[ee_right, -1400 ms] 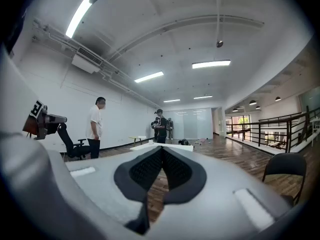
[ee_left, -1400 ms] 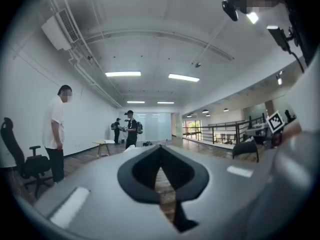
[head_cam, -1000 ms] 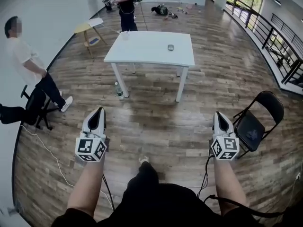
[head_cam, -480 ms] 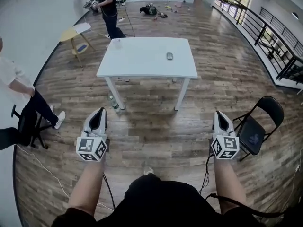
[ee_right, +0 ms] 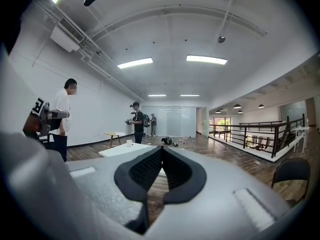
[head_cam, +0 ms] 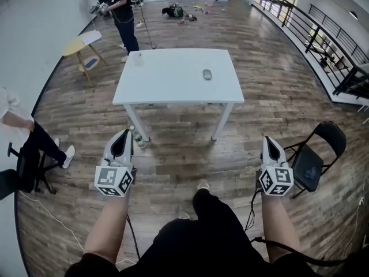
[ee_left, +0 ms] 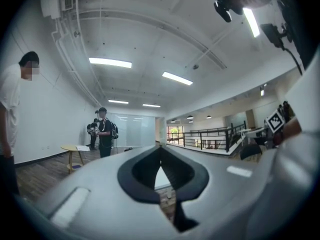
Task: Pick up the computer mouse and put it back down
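Note:
A small grey computer mouse (head_cam: 207,74) lies on the white table (head_cam: 167,79), right of its middle, well ahead of me. My left gripper (head_cam: 120,137) is held level over the wood floor, short of the table's near left leg, its jaws shut with nothing between them. My right gripper (head_cam: 268,144) hangs level at the right, also shut and empty. In the left gripper view the left gripper's tips (ee_left: 160,148) meet. In the right gripper view the right gripper's tips (ee_right: 161,148) meet too, with the table (ee_right: 122,150) ahead at the left.
A plastic bottle (head_cam: 137,138) stands on the floor by the table's near left leg. A black folding chair (head_cam: 316,154) is at the right. A seated person (head_cam: 23,143) is at the left, another person (head_cam: 122,13) stands beyond the table by a yellow side table (head_cam: 81,42). A railing (head_cam: 323,39) runs along the right.
The table and mouse have drawn nearer in the head view as I walk forward. Both grippers stay shut and level. The seated person has slid toward the left edge.

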Tool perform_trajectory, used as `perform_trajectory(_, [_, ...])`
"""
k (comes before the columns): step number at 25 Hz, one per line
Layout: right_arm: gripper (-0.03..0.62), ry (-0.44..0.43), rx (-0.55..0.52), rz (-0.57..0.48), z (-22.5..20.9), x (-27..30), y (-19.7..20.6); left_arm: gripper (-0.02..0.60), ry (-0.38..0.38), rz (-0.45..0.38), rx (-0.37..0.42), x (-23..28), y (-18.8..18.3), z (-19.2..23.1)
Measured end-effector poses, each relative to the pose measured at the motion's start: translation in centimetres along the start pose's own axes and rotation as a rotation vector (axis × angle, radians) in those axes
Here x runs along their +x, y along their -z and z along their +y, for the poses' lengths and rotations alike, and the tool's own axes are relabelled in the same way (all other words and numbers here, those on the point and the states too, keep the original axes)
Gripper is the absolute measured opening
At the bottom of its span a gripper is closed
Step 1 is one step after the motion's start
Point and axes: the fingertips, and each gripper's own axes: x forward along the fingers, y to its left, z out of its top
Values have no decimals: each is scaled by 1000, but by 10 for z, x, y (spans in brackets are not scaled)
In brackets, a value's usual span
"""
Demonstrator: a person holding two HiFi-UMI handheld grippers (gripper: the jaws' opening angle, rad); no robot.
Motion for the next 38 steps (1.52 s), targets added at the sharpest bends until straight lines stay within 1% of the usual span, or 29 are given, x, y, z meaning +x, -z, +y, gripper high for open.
perform_trajectory(2, [2,-17,-5,-9,8,16,-1,-20,8,9,-3,10,5,7])
perform_trajectory(5, [2,-36,1,-27,16,44,0,-20,17,19,14,20,9,15])
perform_trajectory(9, [2,-56,39,-44,23,89,4,-18,-24,24,31,38,7,41])
perform_trajectory(13, [2,-76,54,-43,27,132,6,-20,-41,36,41,66,7,64])
perform_trajectory(19, [2,-94,26,5,14,191,6,-20,-75,41,26,115,10,89])
perform_trajectory(25, [2,-115,6,35,-9,269,-1,-20,-105,48,-2,190,10,110])
perform_trajectory(31, [2,-150,11,12,-24,344,-12,-20,-105,27,17,270,-2,114])
perform_trajectory(34, [2,-175,5,6,-17,370,-11,-20,-98,24,36,290,-5,111])
perform_trajectory(38, [2,-185,20,14,-11,394,-7,-20,-83,38,57,307,1,112])
